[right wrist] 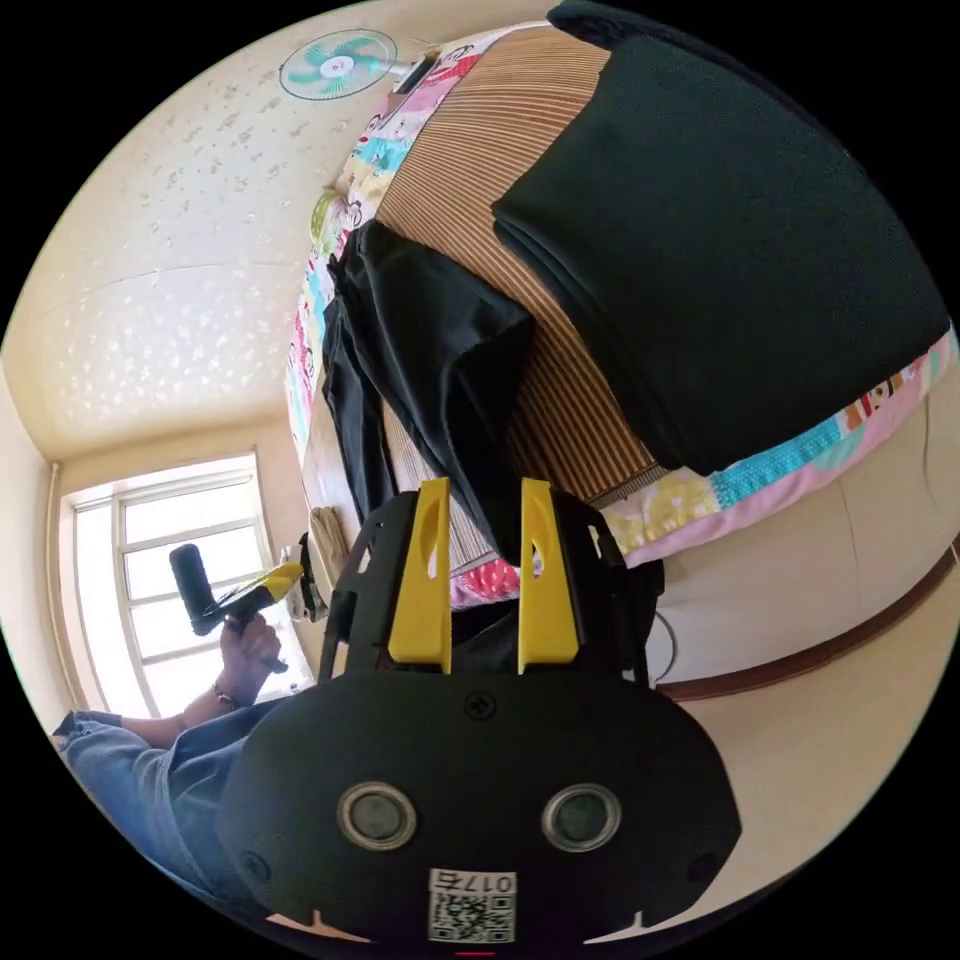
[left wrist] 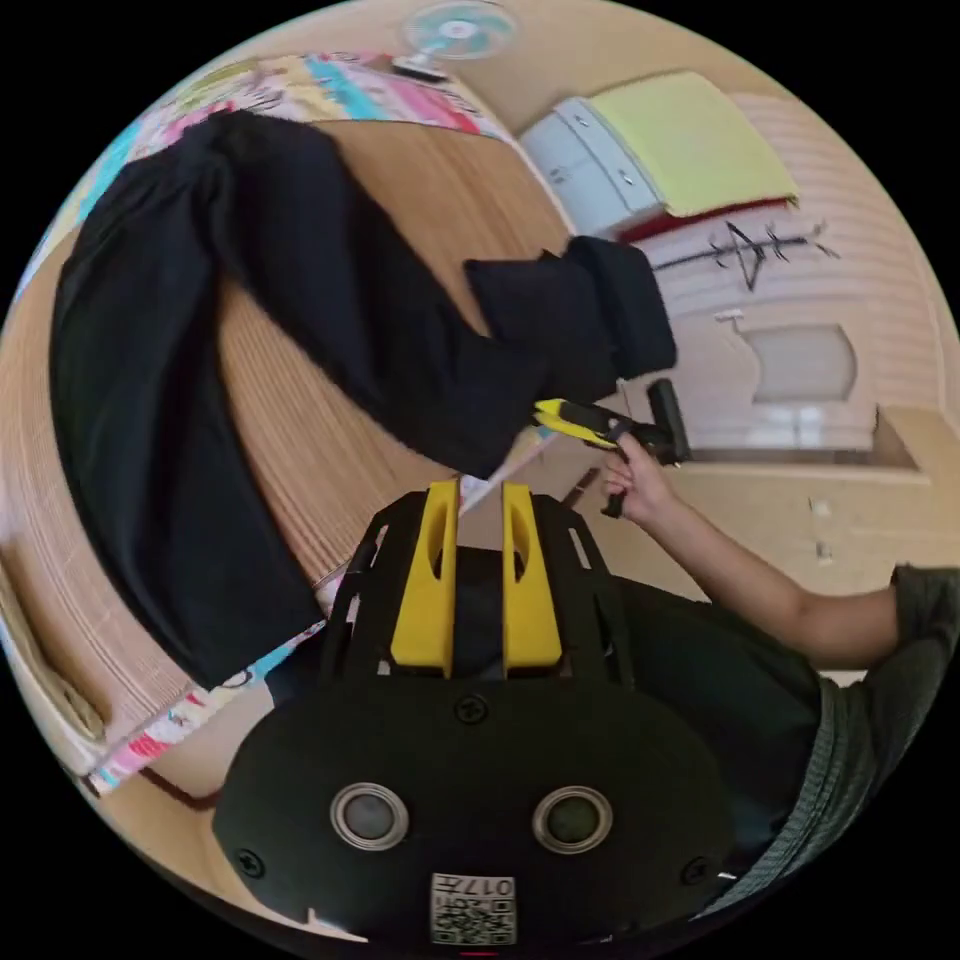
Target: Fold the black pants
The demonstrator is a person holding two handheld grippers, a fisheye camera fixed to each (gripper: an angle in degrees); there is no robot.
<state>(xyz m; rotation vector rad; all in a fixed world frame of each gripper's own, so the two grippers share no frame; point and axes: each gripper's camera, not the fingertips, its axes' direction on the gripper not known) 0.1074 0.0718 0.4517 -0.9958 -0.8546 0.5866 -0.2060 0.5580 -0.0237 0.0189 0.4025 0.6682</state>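
The black pants (left wrist: 150,400) are spread on a striped mat (left wrist: 300,440) on a bed. One leg lies flat and long, its end (right wrist: 720,250) reaching the bed's edge. The other leg (right wrist: 440,350) is lifted off the mat, and its end hangs in the air. A corner of that leg comes down between the jaws of my right gripper (right wrist: 485,490), which is shut on it; a hand holds that right gripper (left wrist: 560,412) at the cloth's lower edge. My left gripper (left wrist: 481,490) is off the bed, jaws a narrow gap apart with nothing between them. A hand holds the left gripper (right wrist: 265,583) by the window.
A patterned sheet (right wrist: 800,440) edges the bed under the mat. A fan (left wrist: 458,30) stands beyond the bed. A white drawer unit (left wrist: 580,170) with a yellow cloth on top is to the right. A window (right wrist: 150,560) lies behind the person's arm (left wrist: 740,590).
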